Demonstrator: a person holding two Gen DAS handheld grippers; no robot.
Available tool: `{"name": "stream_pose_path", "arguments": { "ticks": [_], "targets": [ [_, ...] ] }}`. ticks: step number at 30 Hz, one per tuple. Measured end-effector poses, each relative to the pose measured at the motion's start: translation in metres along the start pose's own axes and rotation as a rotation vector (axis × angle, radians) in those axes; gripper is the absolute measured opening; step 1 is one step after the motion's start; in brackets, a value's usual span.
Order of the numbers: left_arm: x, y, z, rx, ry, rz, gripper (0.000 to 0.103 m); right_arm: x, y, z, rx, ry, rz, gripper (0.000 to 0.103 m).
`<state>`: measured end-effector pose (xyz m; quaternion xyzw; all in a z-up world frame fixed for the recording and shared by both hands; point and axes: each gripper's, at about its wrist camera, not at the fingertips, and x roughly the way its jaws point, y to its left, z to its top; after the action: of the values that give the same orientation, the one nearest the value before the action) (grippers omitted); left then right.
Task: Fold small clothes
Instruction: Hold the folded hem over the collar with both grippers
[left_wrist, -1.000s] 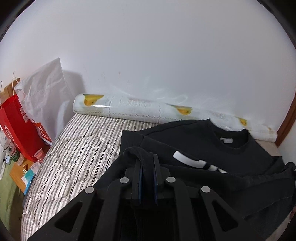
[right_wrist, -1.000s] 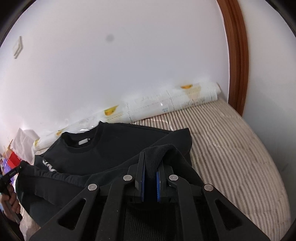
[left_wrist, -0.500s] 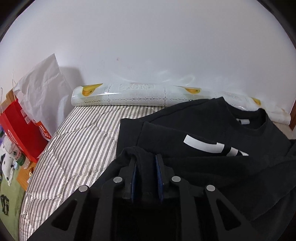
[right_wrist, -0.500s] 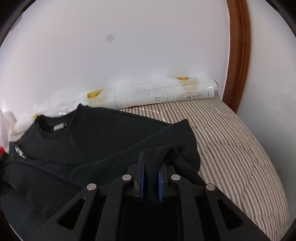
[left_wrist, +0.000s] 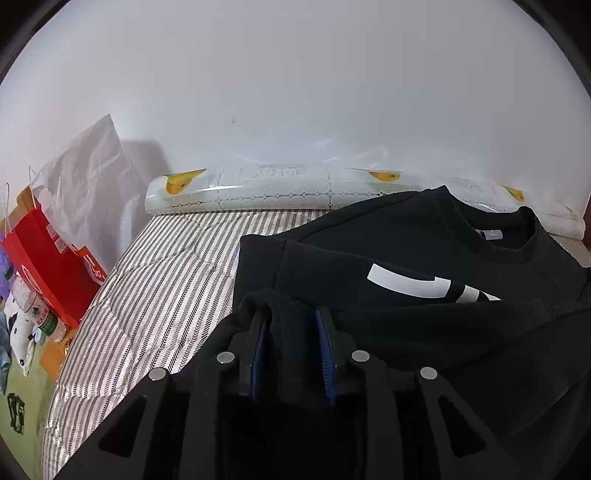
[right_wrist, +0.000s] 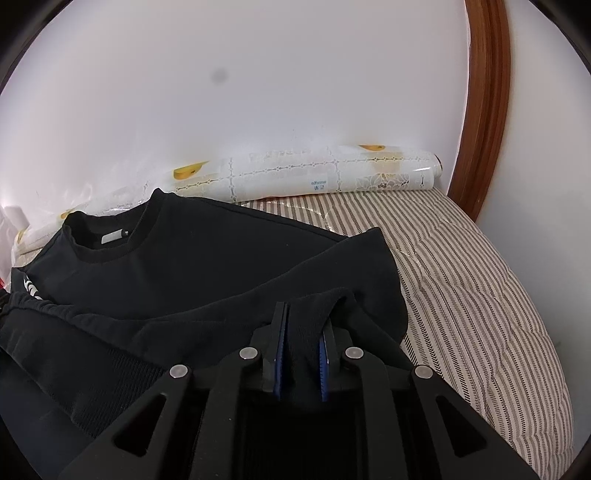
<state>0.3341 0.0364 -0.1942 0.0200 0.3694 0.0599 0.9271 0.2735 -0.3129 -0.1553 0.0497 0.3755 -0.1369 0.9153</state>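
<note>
A black sweatshirt (left_wrist: 406, 236) with a white print lies on the striped bed cover (left_wrist: 166, 280), its lower part folded up over the chest. My left gripper (left_wrist: 291, 317) sits low at the left end of that fold. Its jaws are opening, and the hem bunches loosely between the blue pads (left_wrist: 258, 347). In the right wrist view the same sweatshirt (right_wrist: 221, 251) shows its collar and label. My right gripper (right_wrist: 303, 314) is at the fold's right end, its jaws slightly apart with the hem slack between them.
A rolled patterned sheet (left_wrist: 258, 184) lies along the white wall behind the sweatshirt. A red bag (left_wrist: 48, 266), a white bag (left_wrist: 85, 173) and a bottle (left_wrist: 46, 321) stand left of the bed. A brown door frame (right_wrist: 487, 110) rises at the right. Striped cover (right_wrist: 461, 277) shows right of the garment.
Both grippers came down toward the bed, laying the lifted hem onto the sweatshirt. Both pairs of jaws have parted from a tight grip on the hem, the left more widely.
</note>
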Motion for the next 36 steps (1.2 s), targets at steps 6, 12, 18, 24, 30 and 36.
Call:
{"name": "stream_pose_path", "arguments": {
  "ticks": [6, 12, 18, 24, 30, 36],
  "targets": [
    [0.0005, 0.0041, -0.0003, -0.014, 0.000, -0.008, 0.035, 0.0004, 0.0016, -0.0001, -0.003, 0.000, -0.007, 0.015],
    [0.0006, 0.0040, -0.0005, -0.019, -0.002, -0.004, 0.042, 0.0003, 0.0005, 0.0003, -0.005, 0.000, -0.004, 0.015],
    [-0.0003, 0.0028, -0.0007, -0.012, -0.008, -0.003, 0.049, 0.0011, 0.0005, 0.0003, 0.001, 0.002, -0.003, 0.015],
    [-0.0007, 0.0025, -0.0006, -0.005, -0.010, -0.001, 0.050, 0.0013, 0.0017, 0.0001, 0.003, 0.005, -0.004, 0.015],
    [-0.0009, 0.0022, -0.0004, -0.004, -0.011, -0.002, 0.051, 0.0015, 0.0012, 0.0004, 0.006, 0.006, -0.001, 0.015],
    [-0.0013, 0.0021, -0.0005, -0.002, -0.012, -0.002, 0.052, 0.0014, 0.0017, 0.0004, 0.005, 0.007, -0.003, 0.015]
  ]
}}
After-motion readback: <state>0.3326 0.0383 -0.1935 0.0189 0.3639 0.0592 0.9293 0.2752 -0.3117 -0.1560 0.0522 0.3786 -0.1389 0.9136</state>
